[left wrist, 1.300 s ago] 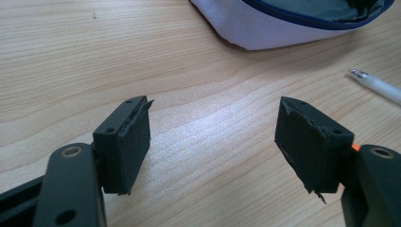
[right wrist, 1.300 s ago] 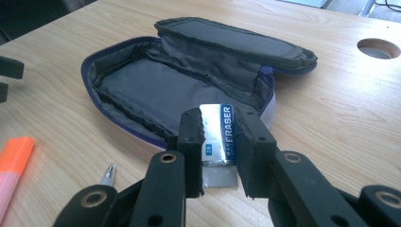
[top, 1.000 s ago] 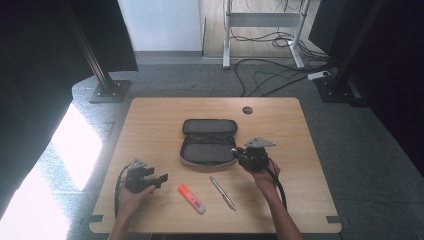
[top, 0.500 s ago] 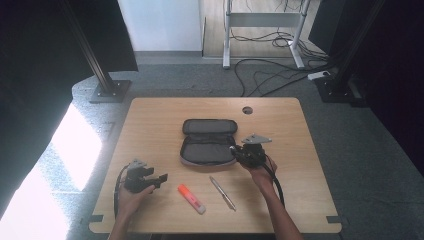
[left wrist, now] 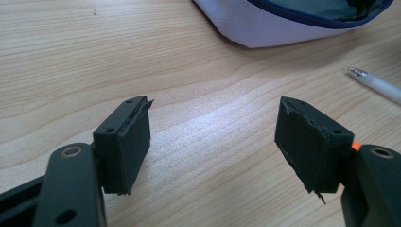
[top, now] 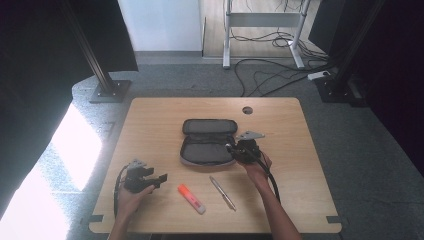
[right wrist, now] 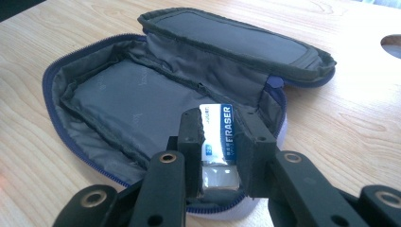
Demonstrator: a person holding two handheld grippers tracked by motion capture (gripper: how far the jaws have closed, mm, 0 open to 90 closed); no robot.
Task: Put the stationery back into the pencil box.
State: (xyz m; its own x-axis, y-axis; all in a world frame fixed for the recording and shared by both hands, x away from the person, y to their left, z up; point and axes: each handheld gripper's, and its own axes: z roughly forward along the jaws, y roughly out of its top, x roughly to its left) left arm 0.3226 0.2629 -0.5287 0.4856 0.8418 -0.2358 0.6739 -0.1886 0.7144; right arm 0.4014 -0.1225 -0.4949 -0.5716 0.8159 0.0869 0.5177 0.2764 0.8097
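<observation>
An open pencil case (top: 207,140) lies in the middle of the table, lid flipped back, grey lining (right wrist: 137,106) showing. My right gripper (top: 234,148) is at the case's right end, shut on a white eraser (right wrist: 218,128) with a blue band, held over the case's near rim. My left gripper (top: 159,178) rests at the table's front left, jaws open wide with bare wood between them (left wrist: 213,137). An orange highlighter (top: 191,198) and a white pen (top: 222,192) lie on the table in front of the case; the pen's tip (left wrist: 376,83) shows in the left gripper view.
The wooden table (top: 150,120) has a round cable hole (top: 247,110) at the back right. Beyond the table are a grey floor, cables and a metal frame. Bright sunlight falls on the floor at the left.
My right gripper has moved a little to the left with the eraser, onto the case's right end. The left gripper has stayed still.
</observation>
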